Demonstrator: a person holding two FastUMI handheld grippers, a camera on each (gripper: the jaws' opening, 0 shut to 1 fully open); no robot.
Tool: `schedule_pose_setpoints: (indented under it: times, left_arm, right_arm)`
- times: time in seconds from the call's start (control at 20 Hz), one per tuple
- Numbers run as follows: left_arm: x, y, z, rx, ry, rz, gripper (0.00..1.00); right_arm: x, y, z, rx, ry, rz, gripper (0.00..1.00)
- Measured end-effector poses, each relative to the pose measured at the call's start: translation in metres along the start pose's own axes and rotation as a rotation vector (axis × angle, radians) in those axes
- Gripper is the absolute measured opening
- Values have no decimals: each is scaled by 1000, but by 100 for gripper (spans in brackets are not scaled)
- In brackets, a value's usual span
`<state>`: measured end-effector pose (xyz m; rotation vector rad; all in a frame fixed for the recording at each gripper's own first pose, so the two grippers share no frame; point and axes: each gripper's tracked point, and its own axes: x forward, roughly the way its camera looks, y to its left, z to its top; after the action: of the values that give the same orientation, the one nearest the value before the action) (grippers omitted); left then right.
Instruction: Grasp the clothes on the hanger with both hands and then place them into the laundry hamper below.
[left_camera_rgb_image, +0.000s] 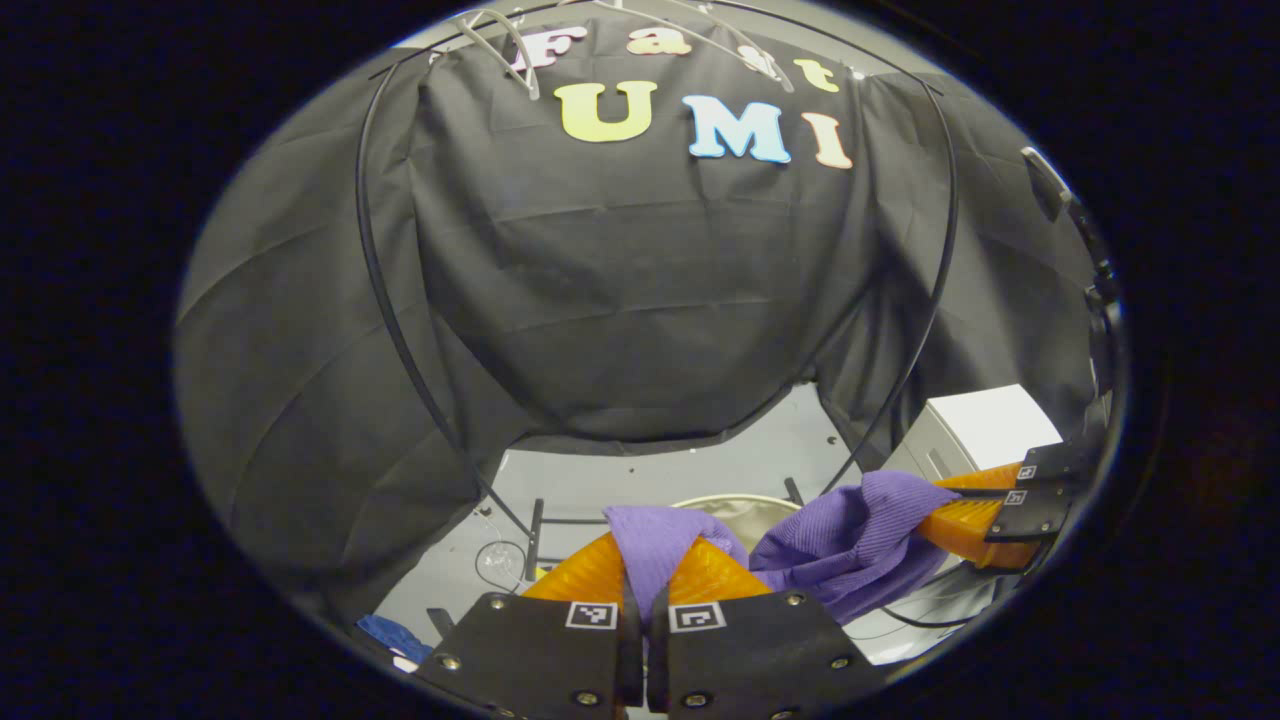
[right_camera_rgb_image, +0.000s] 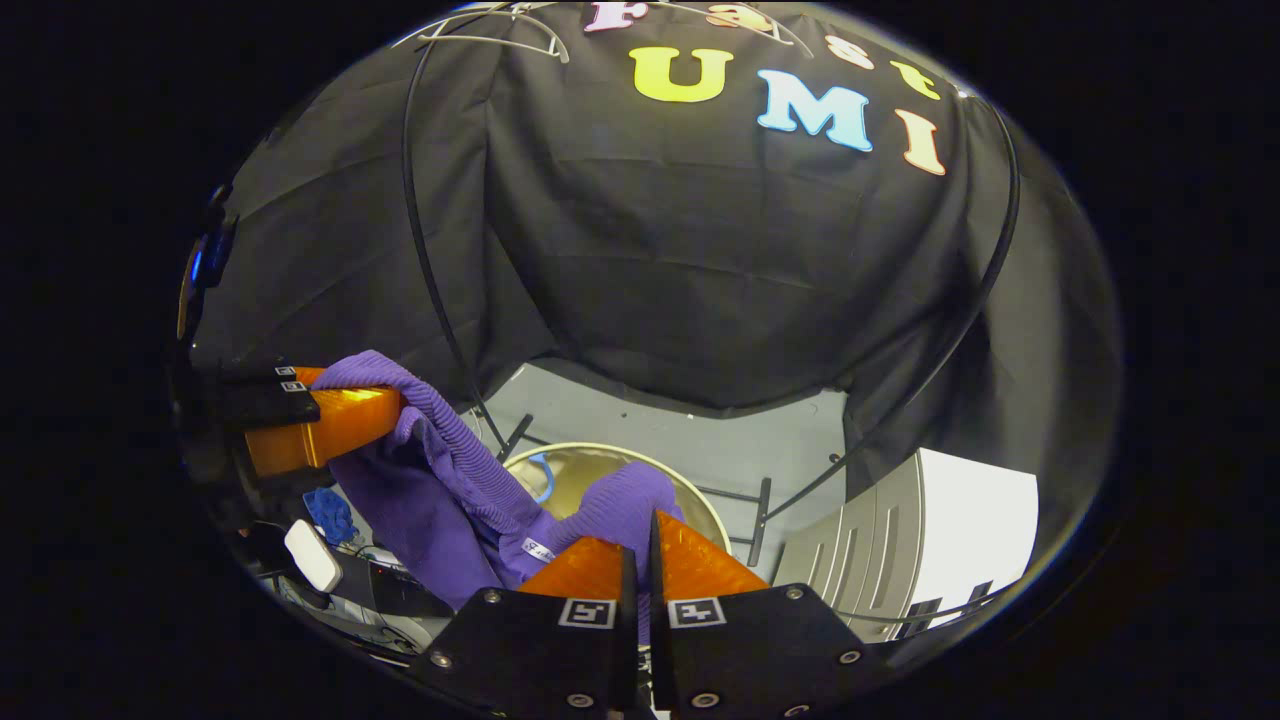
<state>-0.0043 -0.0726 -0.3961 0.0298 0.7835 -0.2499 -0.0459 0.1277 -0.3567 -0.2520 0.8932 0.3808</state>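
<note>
A purple ribbed garment (left_camera_rgb_image: 850, 545) hangs stretched between my two grippers, above the floor. In the left gripper view my left gripper (left_camera_rgb_image: 645, 565) is shut on one bunched end of it, and the right gripper (left_camera_rgb_image: 950, 510) pinches the other end at the far right. In the right gripper view my right gripper (right_camera_rgb_image: 640, 545) is shut on a fold of the garment (right_camera_rgb_image: 440, 480), with the left gripper (right_camera_rgb_image: 385, 405) clamped on it at the left. The round laundry hamper (right_camera_rgb_image: 600, 455) stands open below, its rim partly hidden by the cloth. White hangers (left_camera_rgb_image: 505, 40) hang empty at the top.
A black rack frame (left_camera_rgb_image: 380, 300) arches around the booth, its feet on the grey floor (left_camera_rgb_image: 700, 465). A white cabinet (right_camera_rgb_image: 950, 530) stands to the right of the hamper. Blue cloth (right_camera_rgb_image: 330, 510) and cables lie at the left edge.
</note>
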Motion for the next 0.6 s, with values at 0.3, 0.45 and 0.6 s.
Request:
schedule_pose_setpoints:
  times: [0.3, 0.45, 0.6]
  left_arm:
    - [-9, 0, -18, -2, 18, 6, 60]
    - [-17, 16, -16, -7, -11, 45, 94]
    - [-30, 24, 5, -20, -66, 60, 94]
  right_arm:
    - [1, 4, -25, 45, 69, -1, 43]
    - [-2, 0, -20, 55, 46, -17, 90]
    - [-12, -3, -2, 78, -10, -25, 95]
